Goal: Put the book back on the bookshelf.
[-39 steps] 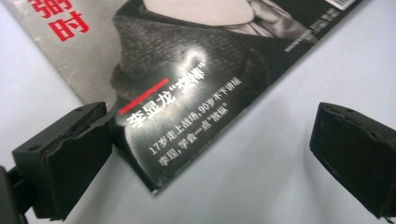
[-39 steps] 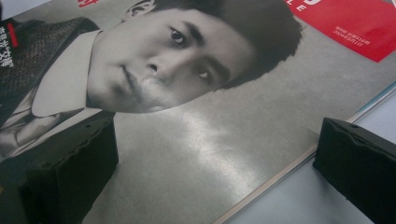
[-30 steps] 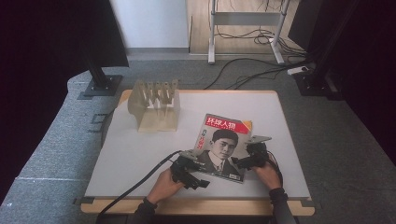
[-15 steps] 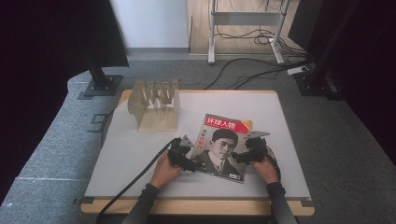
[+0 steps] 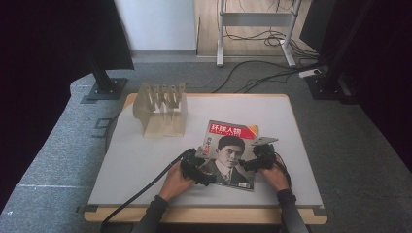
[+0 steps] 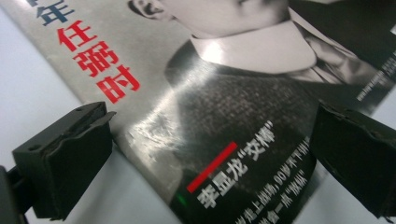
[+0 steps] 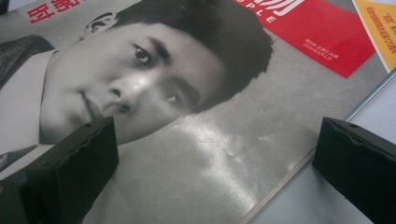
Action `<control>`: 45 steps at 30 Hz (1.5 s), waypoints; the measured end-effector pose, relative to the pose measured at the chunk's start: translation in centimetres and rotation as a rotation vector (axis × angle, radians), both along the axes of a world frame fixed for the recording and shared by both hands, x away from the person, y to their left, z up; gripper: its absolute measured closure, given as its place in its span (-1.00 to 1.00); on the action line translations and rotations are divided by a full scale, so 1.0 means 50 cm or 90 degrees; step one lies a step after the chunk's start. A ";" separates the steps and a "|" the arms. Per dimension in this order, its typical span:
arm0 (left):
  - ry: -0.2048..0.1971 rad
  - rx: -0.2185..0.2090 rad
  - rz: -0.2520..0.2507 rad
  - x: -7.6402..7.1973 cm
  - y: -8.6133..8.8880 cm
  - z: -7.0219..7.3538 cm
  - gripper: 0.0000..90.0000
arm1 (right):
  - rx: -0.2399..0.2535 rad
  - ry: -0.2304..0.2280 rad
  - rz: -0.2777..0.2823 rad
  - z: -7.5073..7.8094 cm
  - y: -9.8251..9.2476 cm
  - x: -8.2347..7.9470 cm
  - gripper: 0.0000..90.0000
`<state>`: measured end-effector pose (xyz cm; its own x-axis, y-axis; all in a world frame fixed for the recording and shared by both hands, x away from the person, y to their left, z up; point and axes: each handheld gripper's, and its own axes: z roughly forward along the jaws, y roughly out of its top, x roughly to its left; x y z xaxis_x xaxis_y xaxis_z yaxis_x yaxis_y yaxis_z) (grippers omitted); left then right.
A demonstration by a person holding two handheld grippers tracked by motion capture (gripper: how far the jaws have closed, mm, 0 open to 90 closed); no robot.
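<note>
A magazine lies flat, cover up, on the near half of the white table, right of centre, its long axis running from near to far and leaning a little to the left at the far end, with the red title band at the far edge and the foot of the cover nearest the person. The 2 grippers bracket its near end: the left gripper sits at the near left edge, the right gripper at the right edge a little farther up. In the left gripper view the jaws have just been opening and now stand spread wide, 1 over bare table and 1 over the cover, the magazine's left edge running between them, unpinched. In the right gripper view the jaws are likewise released, straddling the right edge with nothing clamped. Both hands seem about equally near. A slotted rack stands well apart at the far left, probably where the magazine belongs.
</note>
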<state>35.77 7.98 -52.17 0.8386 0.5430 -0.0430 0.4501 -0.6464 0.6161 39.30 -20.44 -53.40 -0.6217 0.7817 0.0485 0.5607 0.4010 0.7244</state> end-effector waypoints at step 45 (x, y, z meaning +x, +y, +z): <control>-0.009 -0.028 -0.015 -0.089 0.028 -0.008 -1.00 | 0.096 0.037 -0.076 0.009 0.031 0.076 -0.72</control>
<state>31.32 9.39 -52.57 0.8514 0.5216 -0.0543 0.4268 -0.6290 0.6498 43.09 -18.90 -52.94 -0.5179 0.8310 0.2032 0.6399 0.2187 0.7367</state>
